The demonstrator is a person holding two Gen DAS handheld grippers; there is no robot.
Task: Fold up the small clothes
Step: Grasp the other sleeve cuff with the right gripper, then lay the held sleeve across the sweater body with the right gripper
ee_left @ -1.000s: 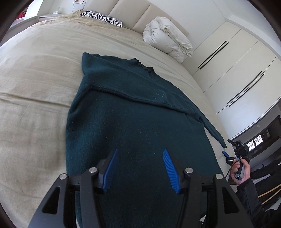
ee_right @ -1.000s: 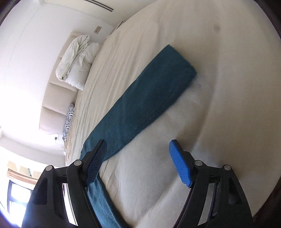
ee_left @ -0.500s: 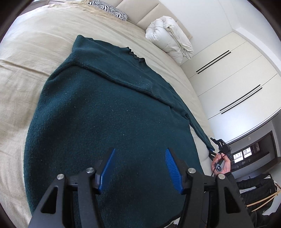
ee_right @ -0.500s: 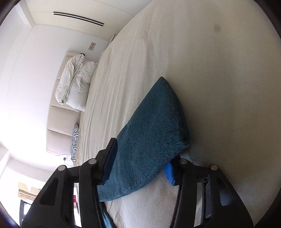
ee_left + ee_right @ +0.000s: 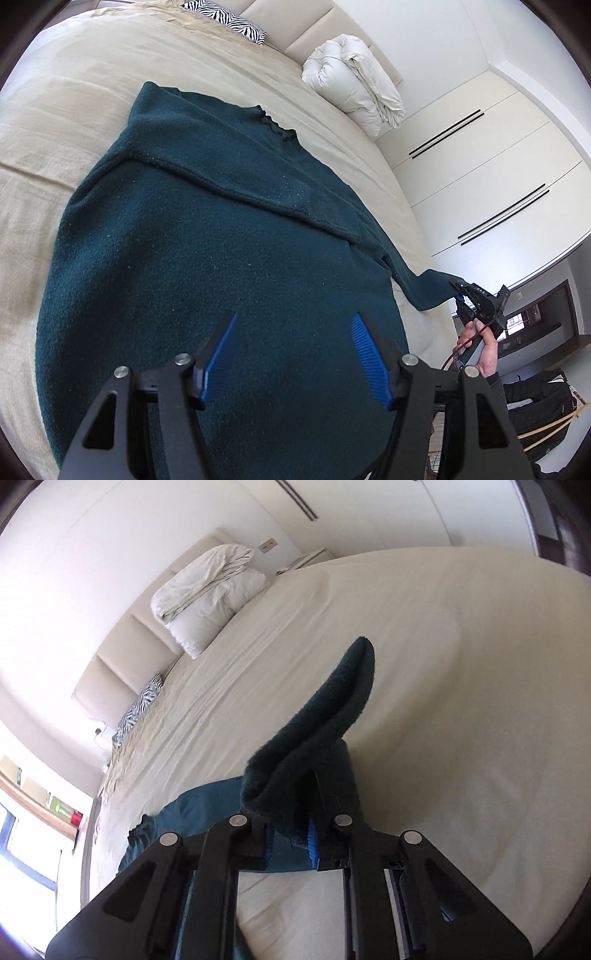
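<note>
A dark teal sweater (image 5: pixel 207 258) lies flat on the beige bed (image 5: pixel 66 122), its body spread directly under and ahead of the left gripper (image 5: pixel 295 354), one sleeve folded across the chest. The left gripper hovers over the hem area with its blue pads apart and opening wider, nothing between them. Off to its right, the other sleeve (image 5: pixel 424 288) stretches to the bed's edge, where the right gripper (image 5: pixel 461 291), held in a hand (image 5: pixel 484 350), has its cuff.

Only the right wrist view shows that grip closely: the right gripper (image 5: pixel 291 842) is closing, its pads pinching the sleeve (image 5: pixel 325 723), whose cuff stands up beyond the fingertips, lifted off the sheet. Ahead of it the bed is bare up to a white duvet bundle (image 5: pixel 210 602) and zebra pillow (image 5: pixel 140 709) at the headboard. The left view alone shows the wardrobe doors (image 5: pixel 491 177) beyond the bed's right edge.
</note>
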